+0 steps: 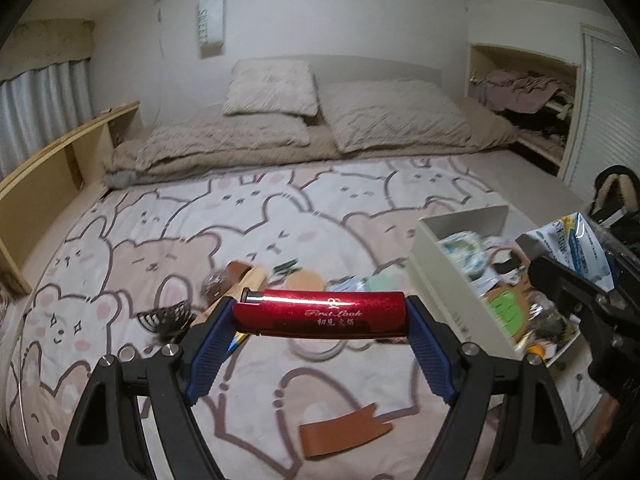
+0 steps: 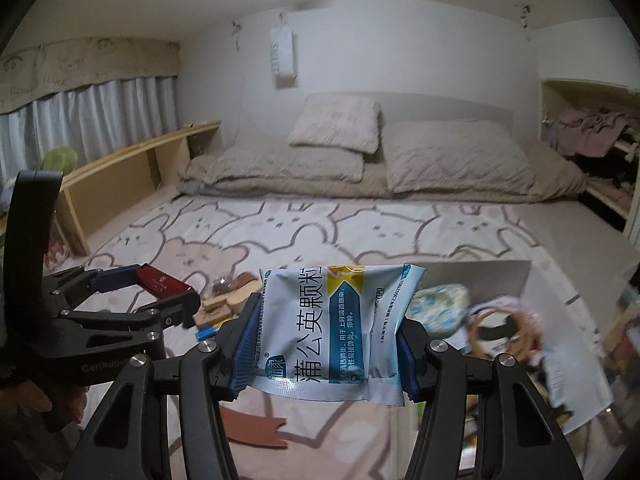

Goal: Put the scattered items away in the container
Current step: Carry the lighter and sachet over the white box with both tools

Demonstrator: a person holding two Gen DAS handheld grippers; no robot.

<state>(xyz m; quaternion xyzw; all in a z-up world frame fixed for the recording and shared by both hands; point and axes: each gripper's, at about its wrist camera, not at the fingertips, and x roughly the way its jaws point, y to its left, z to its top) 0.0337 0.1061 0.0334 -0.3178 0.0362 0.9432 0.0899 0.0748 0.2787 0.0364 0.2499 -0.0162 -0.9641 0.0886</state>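
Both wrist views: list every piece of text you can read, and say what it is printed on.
"First Look" and "初见": red tube, shut in the left hand-held gripper.
"蒲公英颗粒": blue-white sachet, shut in the right hand-held gripper; smaller print unreadable.
"GenRobot": left gripper body, partly cut off.
"SWEET": hanging wall bag, blurred.

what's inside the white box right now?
The white box holds a jumble: a blue-patterned pouch, something bright green and a tan ring. The right gripper and its blue sachet cover part of it; lower layers are hidden.
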